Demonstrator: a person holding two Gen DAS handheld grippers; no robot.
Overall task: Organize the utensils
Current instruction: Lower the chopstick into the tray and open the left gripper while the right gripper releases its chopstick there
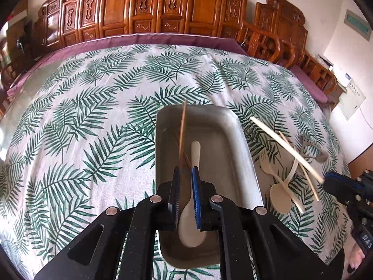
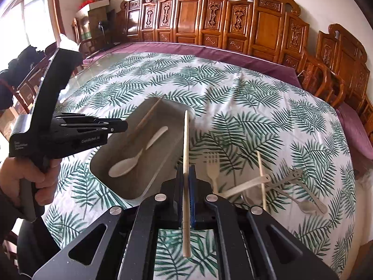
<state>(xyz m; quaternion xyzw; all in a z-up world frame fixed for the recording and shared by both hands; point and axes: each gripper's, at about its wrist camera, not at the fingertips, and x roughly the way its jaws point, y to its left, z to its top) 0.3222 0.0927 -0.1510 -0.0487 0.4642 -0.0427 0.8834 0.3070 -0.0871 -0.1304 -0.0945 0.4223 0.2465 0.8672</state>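
Observation:
A grey metal tray sits on the leaf-print cloth with a white spoon in it. My left gripper hangs over the tray, shut on a brown chopstick that points away over the tray. My right gripper is shut on a pale chopstick, held in the air just right of the tray. On the cloth to the right lie a beige fork, a beige spoon, another pale chopstick and grey utensils.
Carved wooden chairs line the far side of the table, and more stand at the right end. A purple cloth shows along the far edge under the leaf cloth. Boxes are stacked at the far left.

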